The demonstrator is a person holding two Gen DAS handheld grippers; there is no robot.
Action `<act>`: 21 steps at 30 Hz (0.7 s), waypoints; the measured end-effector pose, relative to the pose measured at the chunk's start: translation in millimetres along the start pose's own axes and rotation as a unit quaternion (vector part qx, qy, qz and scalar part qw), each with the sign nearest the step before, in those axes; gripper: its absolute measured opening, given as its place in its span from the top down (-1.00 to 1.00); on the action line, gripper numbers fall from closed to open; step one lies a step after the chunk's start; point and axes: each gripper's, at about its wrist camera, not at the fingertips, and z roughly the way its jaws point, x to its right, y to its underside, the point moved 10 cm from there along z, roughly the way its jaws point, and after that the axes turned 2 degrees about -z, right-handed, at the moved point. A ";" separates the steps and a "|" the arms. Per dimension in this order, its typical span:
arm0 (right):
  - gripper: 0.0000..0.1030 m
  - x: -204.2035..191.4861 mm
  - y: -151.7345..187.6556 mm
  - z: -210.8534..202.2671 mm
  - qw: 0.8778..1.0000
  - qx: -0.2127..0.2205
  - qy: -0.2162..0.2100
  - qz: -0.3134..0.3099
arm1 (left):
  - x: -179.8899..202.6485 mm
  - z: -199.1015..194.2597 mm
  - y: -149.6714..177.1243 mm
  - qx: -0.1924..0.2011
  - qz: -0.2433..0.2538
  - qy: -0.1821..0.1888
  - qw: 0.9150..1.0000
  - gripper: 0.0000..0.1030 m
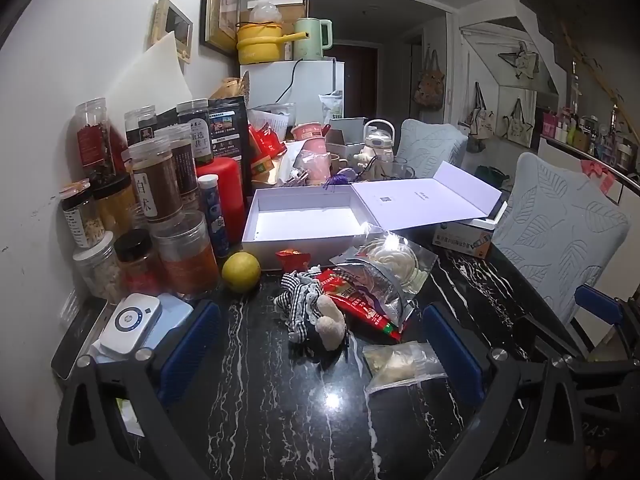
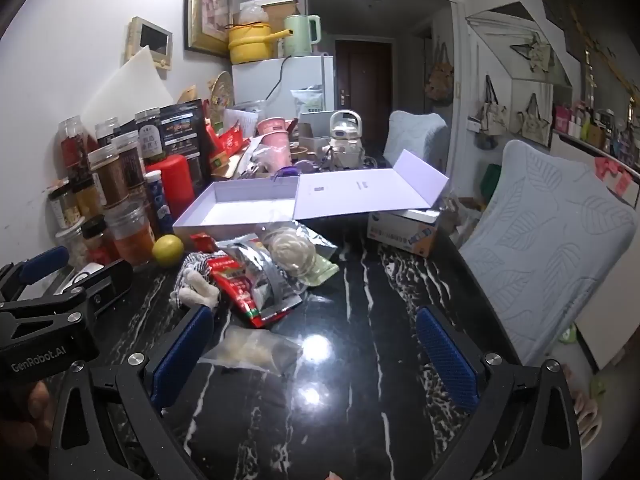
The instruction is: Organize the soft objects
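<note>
Both sets of tongs hovered wide and empty over the black marble tabletop (image 1: 280, 400) as the sorting of soft objects had, by all appearances, yet to begin. The lavender box (image 1: 304, 224) sat open near the middle of the tabletop, its lid (image 1: 428, 204) folded flat toward the right edge, and its white interior held nothing that could be seen.

The soft things lay in a loose heap just in front of the box. A checked cloth toy (image 1: 310, 308) with a cream plush limb rested nearest the left tongs (image 1: 320, 344), touching a red snack packet (image 1: 360, 304) that ran under a torn silver pouch (image 1: 380, 280). A clear bag of pale coiled material (image 1: 396, 260) leaned against the box's front right corner. A small clear pouch (image 1: 404, 360) lay apart from the heap, closest to the near edge, and a red wrapped sweet (image 1: 293, 258) sat beside a yellow citrus fruit (image 1: 241, 272) at the box's front left corner.

From the right tongs' (image 2: 316, 344) view, the same small pouch (image 2: 256, 350) lay just inside their left finger, with nothing between the pads. Jars (image 1: 156, 184) crowded the left edge by the wall, and a cushioned chair (image 1: 560, 236) stood at the right edge.

Judged from the empty box and untouched heap, every item remained to be moved.
</note>
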 end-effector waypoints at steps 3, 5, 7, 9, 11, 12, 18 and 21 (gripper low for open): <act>-1.00 0.3 0.4 0.2 1.000 0.000 0.000 0.000 | -0.2 0.4 -0.5 0.001 -0.002 0.000 1.000 -1.00; -1.00 0.2 0.6 0.6 1.000 0.000 0.000 0.001 | 1.2 -1.8 0.0 0.000 -0.002 0.000 1.000 -1.00; -1.00 0.3 0.9 0.6 1.000 0.000 0.000 0.001 | 1.2 -1.7 0.2 -0.001 -0.001 -0.001 1.000 -1.00; -1.00 0.4 0.5 1.0 1.000 -0.003 0.000 0.001 | 1.2 -0.6 -3.4 -0.003 0.000 -0.002 1.000 -1.00; -1.00 0.4 -0.8 1.0 1.000 -0.005 0.000 -0.001 | 4.8 -1.4 -6.2 -0.004 0.002 -0.002 1.000 -1.00; -1.00 0.9 -3.1 0.0 1.000 -0.005 -0.001 -0.001 | 4.6 -1.4 -6.4 -0.003 0.003 -0.002 1.000 -1.00; -1.00 8.7 -19.1 -9.6 1.000 0.008 0.001 0.002 | 0.7 -6.6 -25.3 0.008 0.005 -0.003 1.000 -1.00; -1.00 11.9 -26.8 -14.1 1.000 0.016 0.003 0.002 | -2.1 -6.8 -32.5 0.012 0.003 -0.003 1.000 -1.00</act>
